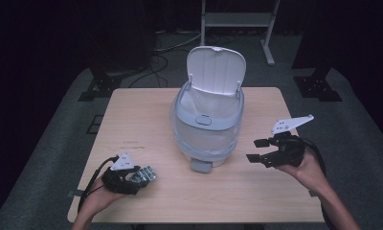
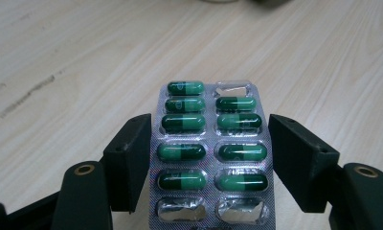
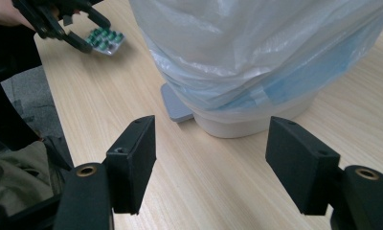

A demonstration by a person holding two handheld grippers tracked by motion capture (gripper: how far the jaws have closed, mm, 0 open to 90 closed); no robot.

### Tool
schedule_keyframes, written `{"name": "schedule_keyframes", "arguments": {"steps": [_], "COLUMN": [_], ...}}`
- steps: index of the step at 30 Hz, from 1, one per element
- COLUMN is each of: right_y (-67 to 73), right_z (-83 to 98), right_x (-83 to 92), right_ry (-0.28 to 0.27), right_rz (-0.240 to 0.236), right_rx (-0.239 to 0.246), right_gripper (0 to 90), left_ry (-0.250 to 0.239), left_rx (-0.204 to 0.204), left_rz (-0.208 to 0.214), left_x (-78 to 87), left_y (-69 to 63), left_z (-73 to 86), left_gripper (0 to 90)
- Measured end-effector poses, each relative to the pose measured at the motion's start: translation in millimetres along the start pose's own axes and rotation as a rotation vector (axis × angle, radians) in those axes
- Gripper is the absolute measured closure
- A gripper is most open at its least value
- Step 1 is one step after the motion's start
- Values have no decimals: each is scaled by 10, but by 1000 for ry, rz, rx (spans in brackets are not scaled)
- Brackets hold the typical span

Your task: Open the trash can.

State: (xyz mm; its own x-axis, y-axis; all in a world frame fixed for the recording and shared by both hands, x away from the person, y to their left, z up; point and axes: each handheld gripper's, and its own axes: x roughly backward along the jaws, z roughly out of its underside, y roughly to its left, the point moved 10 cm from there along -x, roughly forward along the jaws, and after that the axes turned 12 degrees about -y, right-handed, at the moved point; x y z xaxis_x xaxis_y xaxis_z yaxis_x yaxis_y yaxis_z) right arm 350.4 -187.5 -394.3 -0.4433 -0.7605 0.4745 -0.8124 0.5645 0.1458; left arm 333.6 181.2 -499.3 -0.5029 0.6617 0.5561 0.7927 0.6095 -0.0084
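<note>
High view: my left gripper [image 1: 142,175] rests low at the near left of the wooden table [image 1: 132,115], my right gripper [image 1: 257,150] hovers at the near right, and a white pedal bin [image 1: 207,127] stands between them, farther back, with its lid [image 1: 216,69] raised.

Left gripper view: a silver pill strip [image 2: 211,155] lies flat on the table between my jaws. It carries two columns of green capsules, each half dark and half light. Nine pockets are full; the far right pocket and the two nearest pockets are burst and empty. My left jaws stand apart with one at each long edge of the strip; I cannot tell whether they touch it.

Right gripper view: my right jaws are spread wide with nothing between them, facing the bin's clear plastic liner [image 3: 256,43] and grey pedal [image 3: 176,106].
</note>
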Motion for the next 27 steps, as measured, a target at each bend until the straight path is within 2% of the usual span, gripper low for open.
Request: {"name": "schedule_keyframes", "arguments": {"steps": [2,3,4,5,7,10,14,16,18,27], "right_y": [-10,-20,-24,-27,-30,-41,-51,-60,-62,-88], "right_z": [20,42,55,69,86,142,186,209,219,304], "right_x": [0,1,1,-2,-3,-10,-11,-11,-11,-25], "right_ry": [-3,-1,-1,-1,2,7,5,6,6,15], "right_rz": [1,3,3,3,5,7,7,9,9,15], "right_rx": [-5,-6,-7,-8,-11,-14,-24,-26,-30,-37], "right_gripper": [333,333,333,333,333,333,332,332,333,332], "left_ry": [0,-6,-6,-16,-22,-21,-30,-24,-25,-51], "left_rx": [-15,-29,-29,-33,-34,-62,-64,-83,-82,-118], "left_rz": [3,7,7,14,16,31,40,47,50,76], "left_x": [42,84,84,123,140,210,247,278,286,376], "left_y": [-2,-9,-9,-22,-27,-45,-58,-73,-81,-143], "left_z": [-76,-165,-165,-256,-300,-445,-545,-629,-660,-1012], "left_gripper": [333,333,334,333,333,333,333,333,333,334]}}
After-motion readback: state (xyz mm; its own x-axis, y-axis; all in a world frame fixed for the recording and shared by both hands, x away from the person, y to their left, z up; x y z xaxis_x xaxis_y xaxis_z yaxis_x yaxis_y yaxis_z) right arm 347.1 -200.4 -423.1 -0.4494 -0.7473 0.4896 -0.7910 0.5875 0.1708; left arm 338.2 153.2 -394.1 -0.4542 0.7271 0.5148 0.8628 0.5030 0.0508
